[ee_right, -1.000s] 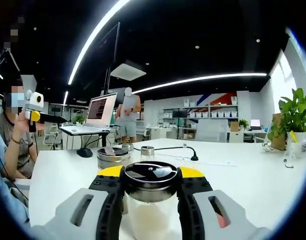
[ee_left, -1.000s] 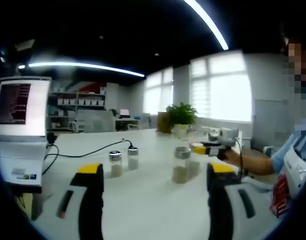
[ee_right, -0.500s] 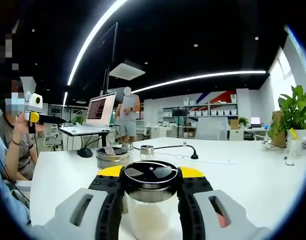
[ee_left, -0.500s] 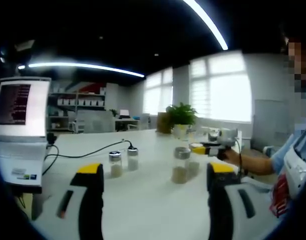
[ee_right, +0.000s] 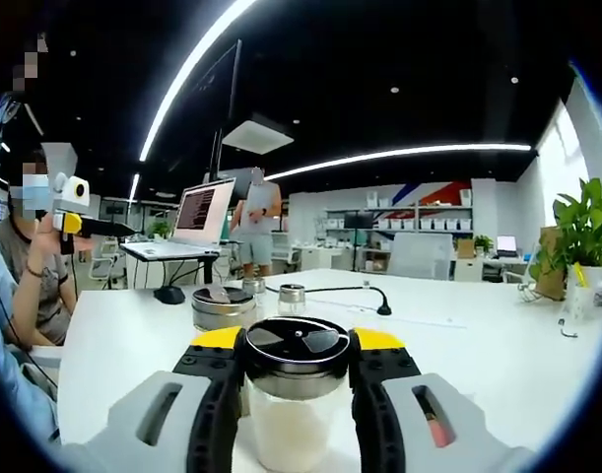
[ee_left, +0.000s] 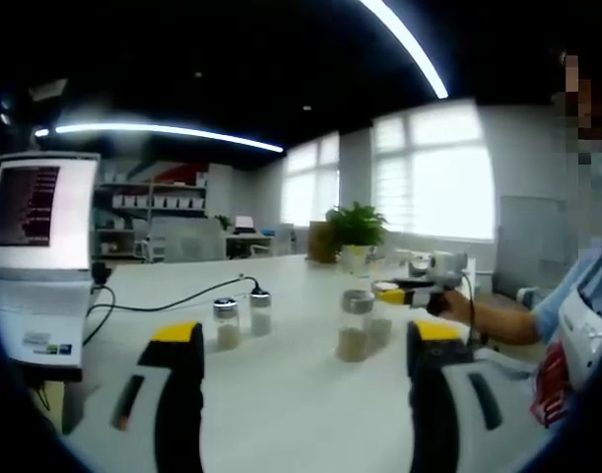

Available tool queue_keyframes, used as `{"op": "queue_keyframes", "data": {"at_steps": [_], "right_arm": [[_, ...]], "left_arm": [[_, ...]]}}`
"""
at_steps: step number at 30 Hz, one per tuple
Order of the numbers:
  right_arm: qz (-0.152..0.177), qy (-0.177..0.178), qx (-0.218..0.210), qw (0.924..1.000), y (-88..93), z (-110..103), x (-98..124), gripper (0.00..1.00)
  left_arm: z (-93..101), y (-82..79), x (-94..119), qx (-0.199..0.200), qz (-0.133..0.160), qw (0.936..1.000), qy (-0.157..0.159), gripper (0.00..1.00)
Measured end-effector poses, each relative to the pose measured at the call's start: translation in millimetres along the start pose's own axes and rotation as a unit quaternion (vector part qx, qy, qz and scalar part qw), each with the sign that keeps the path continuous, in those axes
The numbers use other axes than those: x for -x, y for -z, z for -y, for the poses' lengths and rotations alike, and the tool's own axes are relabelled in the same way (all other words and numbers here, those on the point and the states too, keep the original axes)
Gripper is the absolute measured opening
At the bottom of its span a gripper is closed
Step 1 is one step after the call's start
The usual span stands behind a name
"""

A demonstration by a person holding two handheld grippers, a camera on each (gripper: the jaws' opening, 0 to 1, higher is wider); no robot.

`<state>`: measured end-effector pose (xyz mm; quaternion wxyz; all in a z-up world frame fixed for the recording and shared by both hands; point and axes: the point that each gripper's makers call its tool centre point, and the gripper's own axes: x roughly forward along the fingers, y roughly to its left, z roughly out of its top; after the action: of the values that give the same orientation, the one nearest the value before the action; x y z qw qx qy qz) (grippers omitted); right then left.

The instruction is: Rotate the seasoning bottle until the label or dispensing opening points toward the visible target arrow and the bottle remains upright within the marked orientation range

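In the right gripper view my right gripper (ee_right: 297,347) is shut on a glass seasoning bottle (ee_right: 295,419) with white contents. The bottle stands upright on the white table (ee_right: 498,355), its black shaker lid (ee_right: 297,345) between the yellow-tipped jaws. In the left gripper view my left gripper (ee_left: 302,333) hangs open above the table with nothing between its jaws. Ahead of it stands a silver-capped bottle (ee_left: 356,325) of tan powder. The right gripper (ee_left: 404,292) comes in from the right just behind that bottle.
Two small shaker bottles (ee_left: 228,322) stand left of centre by a black cable (ee_left: 172,301). A laptop (ee_left: 39,227) is at the left and a potted plant (ee_left: 355,232) at the back. A wide jar (ee_right: 223,307), a mouse (ee_right: 168,294) and a standing person (ee_right: 256,227) lie beyond.
The right gripper view has drifted a little, so that camera moved slightly. The bottle stays gripped and upright. The left gripper view is unchanged.
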<state>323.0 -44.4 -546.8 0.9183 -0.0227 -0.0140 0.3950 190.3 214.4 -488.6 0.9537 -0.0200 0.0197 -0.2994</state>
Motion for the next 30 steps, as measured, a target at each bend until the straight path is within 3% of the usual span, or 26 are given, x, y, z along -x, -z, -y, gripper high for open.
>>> {"op": "queue_keyframes", "data": {"at_steps": [2,7,16,24,30], "right_arm": [[-0.002,0.010,-0.005,0.9999,-0.6,2,1,0.52],[-0.007,0.038,-0.018,0.9991,-1.2,4,9,0.60],[0.010,0.115,-0.025,0.9930,-13.7,9,25,0.63],[0.027,0.161,-0.037,0.9858,-11.9,7,30,0.63],[0.031,0.183,-0.023,0.9823,-9.9,0,27,0.61]], "left_arm": [[-0.7,-0.4,1,0.000,0.001,1.0000,-0.001,0.90],[-2.4,-0.7,2,0.001,0.001,1.0000,-0.003,0.90],[-2.1,-1.3,3,0.002,0.003,1.0000,-0.002,0.90],[-2.1,-1.7,3,0.001,0.003,1.0000,-0.002,0.90],[-1.6,-1.0,2,0.002,0.002,1.0000,-0.002,0.90]]}}
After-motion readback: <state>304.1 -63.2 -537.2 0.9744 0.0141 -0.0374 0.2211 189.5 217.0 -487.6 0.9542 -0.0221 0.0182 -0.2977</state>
